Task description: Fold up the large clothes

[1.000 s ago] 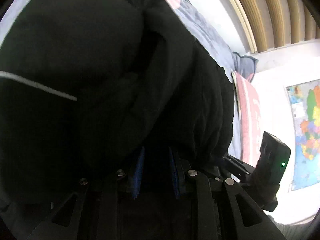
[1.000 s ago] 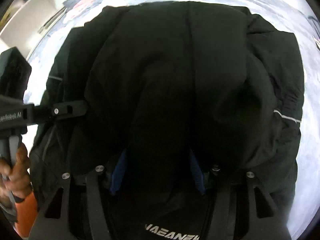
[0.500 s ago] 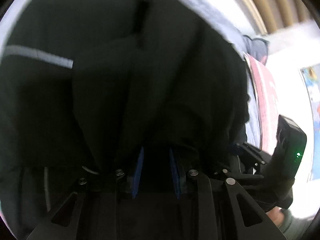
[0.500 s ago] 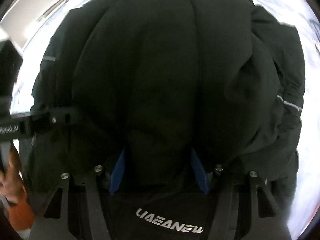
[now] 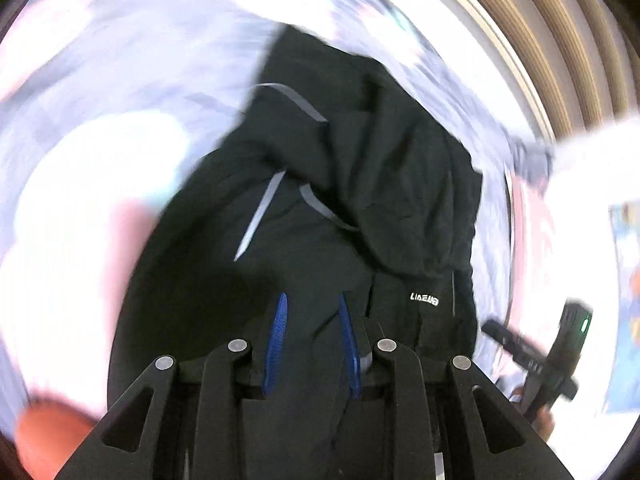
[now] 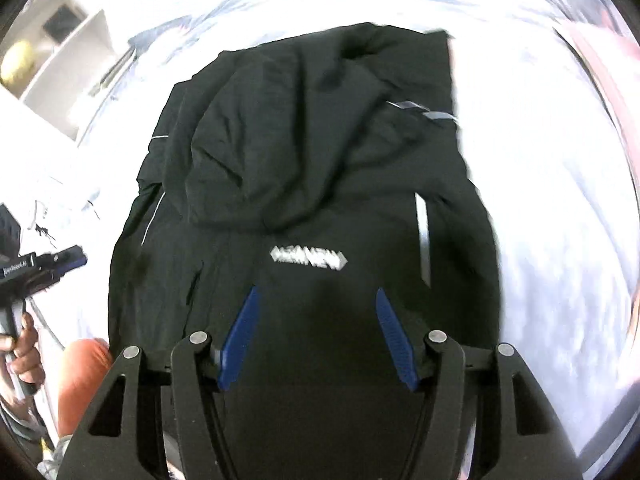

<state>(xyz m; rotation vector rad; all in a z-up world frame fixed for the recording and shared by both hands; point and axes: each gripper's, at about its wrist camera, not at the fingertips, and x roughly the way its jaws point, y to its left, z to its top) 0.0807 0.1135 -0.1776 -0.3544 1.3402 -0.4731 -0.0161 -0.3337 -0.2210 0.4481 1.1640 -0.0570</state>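
A black hooded jacket point(image 5: 340, 208) point(image 6: 304, 152) with grey reflective stripes lies spread on the pale bed point(image 5: 100, 140) point(image 6: 540, 220). Its hood point(image 6: 280, 140) rests on the body, beyond the white chest logo point(image 6: 308, 260) point(image 5: 424, 300). My left gripper point(image 5: 313, 298) hovers over the jacket's near part, its blue pads a narrow gap apart, with no cloth visibly pinched. My right gripper point(image 6: 317, 290) stands wide open above the near part, just short of the logo. Each gripper also shows from the side in the other's view, the left gripper point(image 6: 78, 260) and the right gripper point(image 5: 492, 328), both off the jacket's edge.
White shelves point(image 6: 68, 60) stand at the far left. Wooden slats point(image 5: 560, 40), a pink pillow point(image 5: 528, 220) and a wall map point(image 5: 624, 280) are at the right. The person's orange-clad leg point(image 6: 80, 380) and a hand point(image 6: 24, 344) are close by at the lower left.
Both grippers have drawn back and up from the jacket. The cloth that filled both views and bulged between the pads now lies beyond the fingertips, and the logo has left the right jaws.
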